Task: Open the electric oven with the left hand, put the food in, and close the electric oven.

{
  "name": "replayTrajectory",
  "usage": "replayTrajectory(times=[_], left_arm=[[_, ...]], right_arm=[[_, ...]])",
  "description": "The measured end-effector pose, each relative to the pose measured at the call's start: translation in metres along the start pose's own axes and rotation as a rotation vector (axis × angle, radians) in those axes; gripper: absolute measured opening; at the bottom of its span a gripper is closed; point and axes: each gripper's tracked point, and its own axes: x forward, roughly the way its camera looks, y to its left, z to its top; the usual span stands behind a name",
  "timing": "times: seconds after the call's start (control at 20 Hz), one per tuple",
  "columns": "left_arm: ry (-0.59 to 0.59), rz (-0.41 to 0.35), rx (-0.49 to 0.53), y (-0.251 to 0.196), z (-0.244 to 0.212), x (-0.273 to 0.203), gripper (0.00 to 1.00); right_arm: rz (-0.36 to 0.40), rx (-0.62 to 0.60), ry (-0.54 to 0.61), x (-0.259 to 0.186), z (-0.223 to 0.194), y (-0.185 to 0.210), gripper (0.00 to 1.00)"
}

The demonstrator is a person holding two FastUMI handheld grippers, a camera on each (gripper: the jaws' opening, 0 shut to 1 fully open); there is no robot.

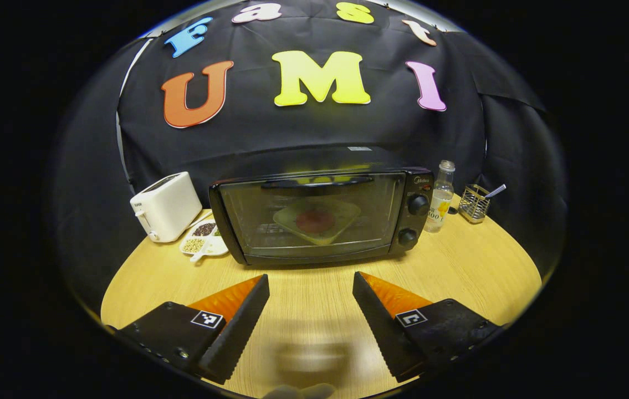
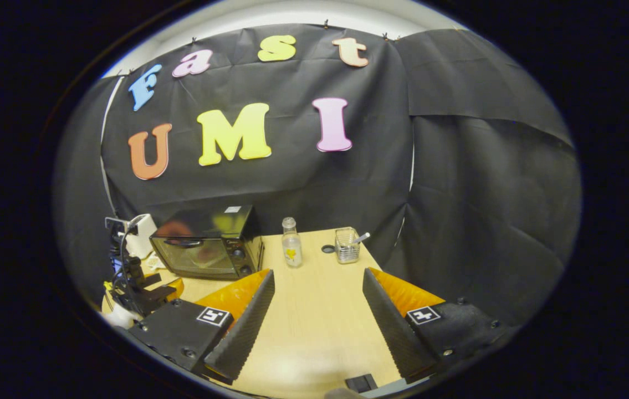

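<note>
Your left tool [image 1: 311, 288] sits nearest in the left gripper view, its two fingers spread wide apart with bare wooden counter [image 1: 314, 310] between them and nothing in their grasp. Straight ahead of it, a little way back on the counter, stands the electric oven [image 1: 322, 213] with its door closed; through the glass you can see the food [image 1: 315, 220], a round reddish piece on a pale plate [image 1: 342, 213], resting inside. To the oven's left stand a white toaster [image 1: 165, 206] and a small dish of grains [image 1: 203, 239]; to its right are a clear bottle [image 1: 440, 197] and a wire basket [image 1: 473, 203]. In the right gripper view, your right tool [image 2: 318, 291] is likewise released, fingers wide over open counter, with the oven off to the left.
</note>
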Motion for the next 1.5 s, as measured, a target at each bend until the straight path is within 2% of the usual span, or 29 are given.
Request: replayTrajectory(times=[0.3,0.35,0.55,0.8,1.05,1.1,1.3,1.5], left_arm=[[-0.015,-0.016,-0.007,0.002,0.002,-0.021,0.97],[-0.016,-0.021,-0.011,0.001,0.002,-0.026,0.97],[-0.057,-0.035,-0.014,-0.002,0.016,-0.065,0.96],[-0.189,-0.015,-0.042,0.002,0.066,-0.153,0.97],[-0.319,0.044,-0.070,0.005,0.105,-0.258,0.97],[-0.333,0.052,-0.074,0.002,0.109,-0.278,0.97],[-0.409,0.081,-0.047,-0.013,0.115,-0.351,0.97],[-0.438,0.087,-0.071,-0.027,0.104,-0.398,0.97]], right_arm=[[0.016,-0.011,-0.005,-0.019,-0.001,0.018,0.96],[0.019,-0.011,-0.003,-0.023,-0.004,0.020,1.00],[0.047,-0.013,-0.028,-0.041,0.000,0.034,0.96],[0.099,-0.017,-0.111,-0.078,0.021,0.032,0.96],[0.156,-0.025,-0.213,-0.126,0.046,0.007,1.00],[0.158,-0.035,-0.226,-0.137,0.050,0.000,0.96],[0.167,-0.039,-0.288,-0.178,0.053,-0.029,0.96],[0.179,-0.043,-0.306,-0.203,0.039,-0.042,0.96]])
